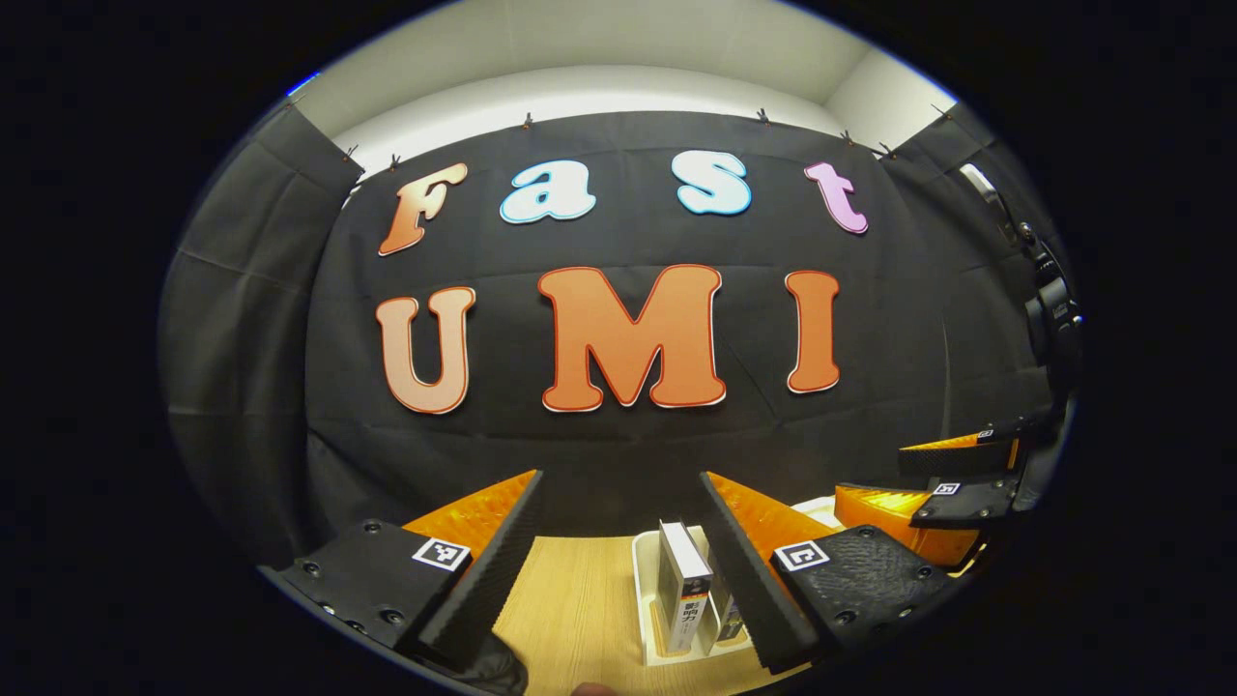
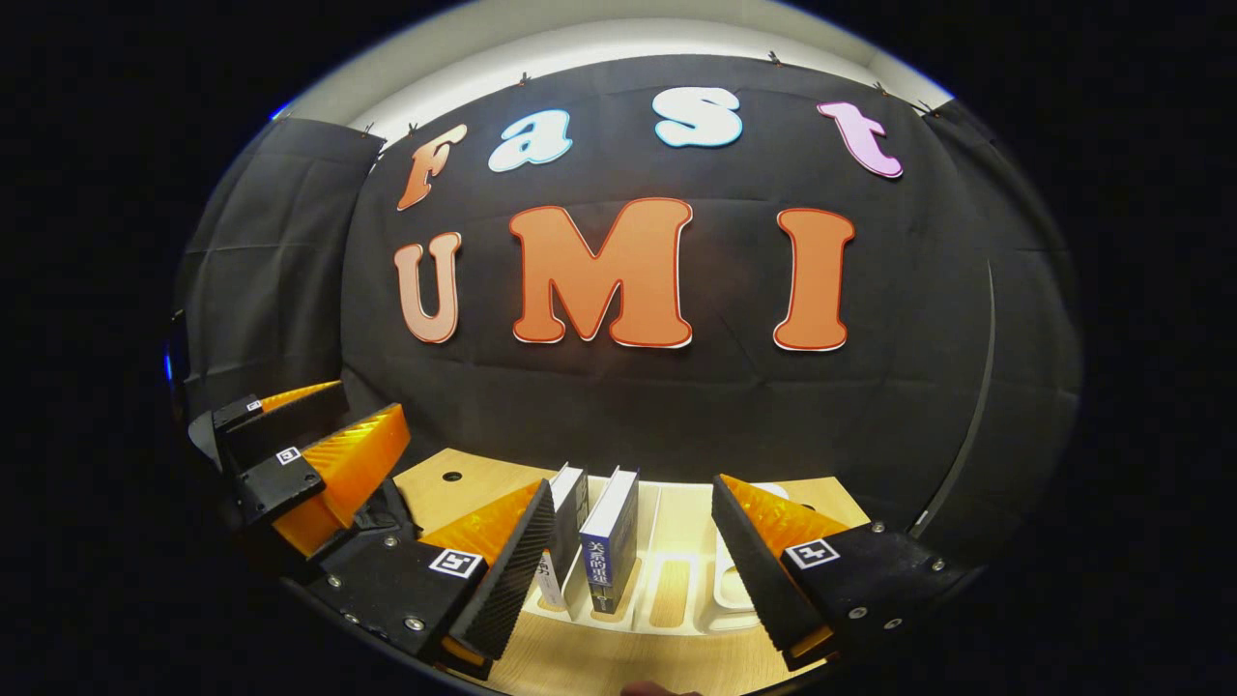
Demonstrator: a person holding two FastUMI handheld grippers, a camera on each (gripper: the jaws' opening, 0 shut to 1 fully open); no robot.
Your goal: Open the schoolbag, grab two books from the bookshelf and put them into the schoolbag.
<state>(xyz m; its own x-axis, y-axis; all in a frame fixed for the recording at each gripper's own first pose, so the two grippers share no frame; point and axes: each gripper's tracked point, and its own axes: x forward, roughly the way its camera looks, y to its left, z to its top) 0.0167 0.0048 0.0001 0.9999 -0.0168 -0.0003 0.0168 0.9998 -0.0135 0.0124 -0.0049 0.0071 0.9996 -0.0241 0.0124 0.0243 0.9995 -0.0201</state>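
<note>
Both grippers hang open and empty over the wooden counter (image 2: 454, 493): the left gripper (image 1: 618, 570) and the right gripper (image 2: 633, 570). Two books (image 2: 611, 539) stand upright in the white bookshelf rack (image 2: 676, 570), at 6 o'clock in the right gripper view. The books stand close together, so I judge a finger could tip one. The schoolbag's whereabouts I cannot tell.
</note>
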